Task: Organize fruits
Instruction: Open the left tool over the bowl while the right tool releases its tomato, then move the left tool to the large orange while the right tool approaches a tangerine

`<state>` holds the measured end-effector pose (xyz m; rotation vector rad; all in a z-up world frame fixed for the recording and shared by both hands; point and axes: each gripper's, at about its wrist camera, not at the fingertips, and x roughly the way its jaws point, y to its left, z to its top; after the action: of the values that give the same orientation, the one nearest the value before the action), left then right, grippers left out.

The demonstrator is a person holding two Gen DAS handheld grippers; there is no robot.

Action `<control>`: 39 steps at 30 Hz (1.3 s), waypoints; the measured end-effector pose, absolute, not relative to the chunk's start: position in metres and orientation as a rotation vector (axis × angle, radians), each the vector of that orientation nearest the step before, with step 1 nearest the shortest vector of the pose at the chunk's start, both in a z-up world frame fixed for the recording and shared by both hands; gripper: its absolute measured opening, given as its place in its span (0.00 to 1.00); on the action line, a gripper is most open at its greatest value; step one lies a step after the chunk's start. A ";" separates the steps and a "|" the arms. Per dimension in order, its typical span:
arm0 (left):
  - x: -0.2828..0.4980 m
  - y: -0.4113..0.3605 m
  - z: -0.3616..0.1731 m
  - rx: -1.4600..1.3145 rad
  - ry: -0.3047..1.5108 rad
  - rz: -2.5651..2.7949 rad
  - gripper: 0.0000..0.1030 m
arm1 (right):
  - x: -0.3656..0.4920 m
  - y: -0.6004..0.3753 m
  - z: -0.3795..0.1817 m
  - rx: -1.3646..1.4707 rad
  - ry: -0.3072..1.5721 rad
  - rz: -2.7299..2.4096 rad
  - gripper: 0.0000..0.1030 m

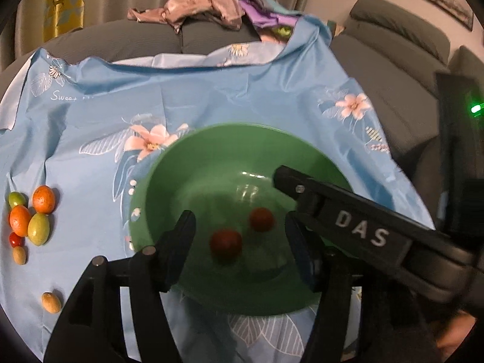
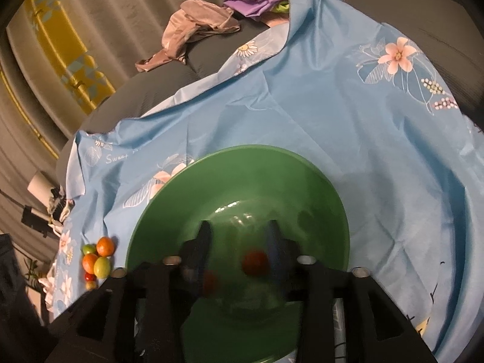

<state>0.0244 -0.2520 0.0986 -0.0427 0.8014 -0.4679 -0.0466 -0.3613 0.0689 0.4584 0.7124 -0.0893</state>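
A green bowl (image 1: pixel 169 187) sits on a blue floral cloth (image 1: pixel 211 96) and holds two small red fruits (image 1: pixel 226 242), (image 1: pixel 261 218). My left gripper (image 1: pixel 239 239) is open and empty above the bowl. My right gripper (image 2: pixel 239 245) is open over the same bowl (image 2: pixel 242 169), with a red fruit (image 2: pixel 255 262) between its fingers, lying in the bowl. Its arm marked DAS (image 1: pixel 360 230) crosses the left wrist view. A cluster of orange, green, red and tan fruits (image 1: pixel 30 217) lies on the cloth to the left, and shows in the right wrist view (image 2: pixel 98 258).
A lone tan fruit (image 1: pixel 51 302) lies near the cloth's front left. Crumpled clothes (image 1: pixel 199 3) lie on the grey sofa (image 1: pixel 393 69) behind the cloth. Curtains (image 2: pixel 90 15) hang at the back.
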 end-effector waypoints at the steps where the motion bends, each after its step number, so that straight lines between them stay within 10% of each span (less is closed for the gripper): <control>1: 0.023 -0.247 0.102 -0.051 0.796 -0.466 0.65 | -0.048 -0.360 0.070 0.456 0.700 -0.089 0.62; 23: 0.023 -0.011 0.101 -0.271 0.759 0.020 0.72 | -0.048 -0.302 0.088 0.374 0.617 0.084 0.62; 39: 0.085 0.006 0.045 -0.294 0.937 -0.044 0.41 | -0.006 -0.191 0.081 0.299 0.763 0.399 0.49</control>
<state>0.0848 0.0063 0.0446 -0.2938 0.9369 -0.0438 -0.0059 -0.1905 0.0807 0.2993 0.7634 0.3991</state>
